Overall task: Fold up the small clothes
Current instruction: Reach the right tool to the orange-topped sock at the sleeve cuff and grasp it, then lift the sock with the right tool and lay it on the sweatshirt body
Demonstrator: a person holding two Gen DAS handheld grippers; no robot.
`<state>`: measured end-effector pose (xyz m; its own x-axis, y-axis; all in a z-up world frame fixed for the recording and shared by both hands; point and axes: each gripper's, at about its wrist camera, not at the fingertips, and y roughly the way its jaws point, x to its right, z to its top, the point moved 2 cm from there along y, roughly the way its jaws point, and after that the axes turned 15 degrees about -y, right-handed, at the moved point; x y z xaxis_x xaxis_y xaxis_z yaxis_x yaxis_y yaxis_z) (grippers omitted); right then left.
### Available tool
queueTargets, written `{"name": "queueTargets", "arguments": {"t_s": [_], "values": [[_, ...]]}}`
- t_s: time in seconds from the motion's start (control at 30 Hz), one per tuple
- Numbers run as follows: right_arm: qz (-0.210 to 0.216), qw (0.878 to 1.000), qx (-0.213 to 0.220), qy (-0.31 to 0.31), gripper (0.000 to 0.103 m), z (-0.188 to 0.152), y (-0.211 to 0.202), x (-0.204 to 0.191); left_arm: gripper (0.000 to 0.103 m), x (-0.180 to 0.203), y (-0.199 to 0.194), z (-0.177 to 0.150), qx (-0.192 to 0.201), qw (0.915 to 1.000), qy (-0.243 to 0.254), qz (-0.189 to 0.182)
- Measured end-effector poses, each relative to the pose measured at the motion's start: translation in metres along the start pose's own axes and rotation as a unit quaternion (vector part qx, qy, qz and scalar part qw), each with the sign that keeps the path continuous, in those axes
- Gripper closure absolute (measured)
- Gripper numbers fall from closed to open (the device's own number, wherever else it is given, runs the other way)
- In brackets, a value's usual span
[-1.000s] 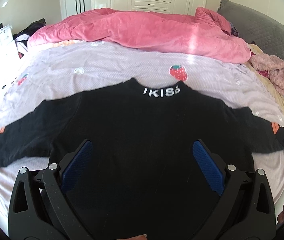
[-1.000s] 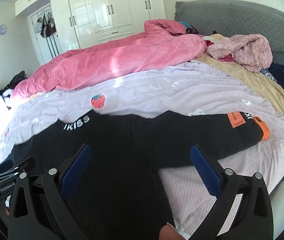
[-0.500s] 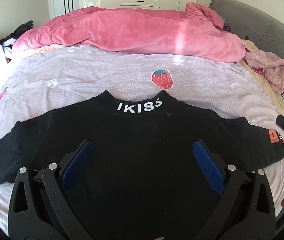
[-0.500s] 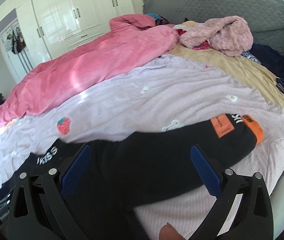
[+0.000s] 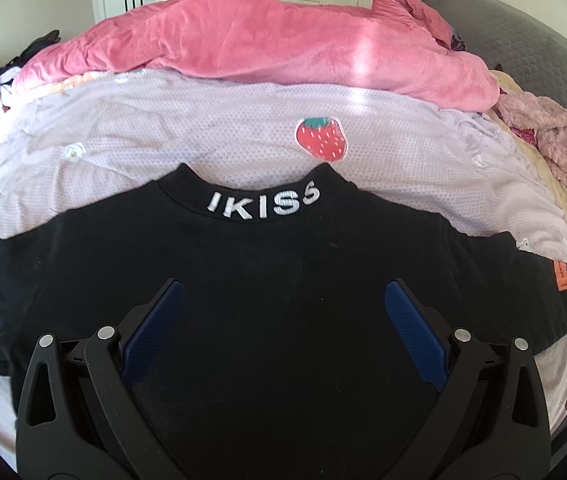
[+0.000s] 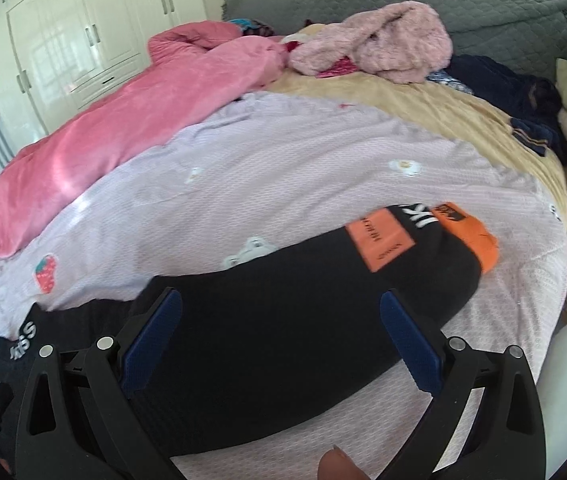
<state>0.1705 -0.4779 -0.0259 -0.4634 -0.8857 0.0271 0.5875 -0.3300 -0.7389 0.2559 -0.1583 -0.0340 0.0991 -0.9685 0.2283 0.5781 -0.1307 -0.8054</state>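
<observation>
Now: left tongs [image 5: 279, 312] wide, empty, over shirt [image 5: 267, 288] body, collar just ahead | right tongs [image 6: 281, 322] wide, empty, over right sleeve [image 6: 323, 280], orange cuff [image 6: 473, 236] ahead-right | shirt flat on bed [image 5: 203, 136] | pink quilt [image 5: 267, 44] far ahead

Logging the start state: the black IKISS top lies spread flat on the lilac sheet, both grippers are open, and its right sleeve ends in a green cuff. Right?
Nearly. The cuff on the black IKISS top is orange, not green; the right wrist view shows it. The top does lie spread on the lilac sheet, and the left gripper and right gripper both have open jaws.
</observation>
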Motion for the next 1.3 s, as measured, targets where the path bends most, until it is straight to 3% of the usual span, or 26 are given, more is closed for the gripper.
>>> {"name": "queueTargets", "arguments": {"t_s": [0.4, 0.57, 0.8, 0.87, 0.9, 0.97, 1.03, 1.17, 1.3], "values": [[-0.019, 0.991, -0.042, 0.125, 0.004, -0.021, 0.025, 0.071, 0.009, 0.017, 0.023, -0.012, -0.014, 0.9996, 0.024, 0.005], [0.002, 0.985, -0.058, 0.163, 0.004, -0.028, 0.042, 0.088, 0.009, 0.023, 0.031, -0.014, -0.014, 0.9993, 0.034, 0.008], [0.040, 0.973, -0.025, 0.228, 0.008, -0.025, 0.053, 0.111, 0.009, 0.019, 0.036, -0.015, -0.014, 0.9994, 0.029, 0.010], [0.042, 0.968, -0.020, 0.246, 0.030, -0.027, 0.057, 0.118, 0.009, 0.016, 0.036, -0.015, -0.014, 0.9995, 0.027, 0.012], [0.043, 0.965, -0.018, 0.257, 0.036, -0.027, 0.059, 0.122, 0.009, 0.014, 0.036, -0.015, -0.014, 0.9995, 0.026, 0.013], [0.051, 0.961, -0.013, 0.272, 0.068, -0.030, 0.060, 0.127, 0.009, 0.010, 0.036, -0.015, -0.015, 0.9996, 0.021, 0.014], [0.084, 0.956, -0.005, 0.280, 0.088, -0.030, 0.060, 0.126, 0.009, 0.007, 0.034, -0.014, -0.014, 0.9997, 0.016, 0.012], [0.109, 0.965, 0.035, 0.237, 0.093, -0.015, 0.043, 0.107, 0.009, 0.001, 0.027, -0.013, -0.010, 0.9999, 0.005, 0.007], [0.156, 0.971, 0.083, 0.160, 0.094, 0.004, 0.011, 0.063, 0.009, -0.010, 0.018, -0.012, -0.004, 0.9999, -0.008, 0.008]]}}
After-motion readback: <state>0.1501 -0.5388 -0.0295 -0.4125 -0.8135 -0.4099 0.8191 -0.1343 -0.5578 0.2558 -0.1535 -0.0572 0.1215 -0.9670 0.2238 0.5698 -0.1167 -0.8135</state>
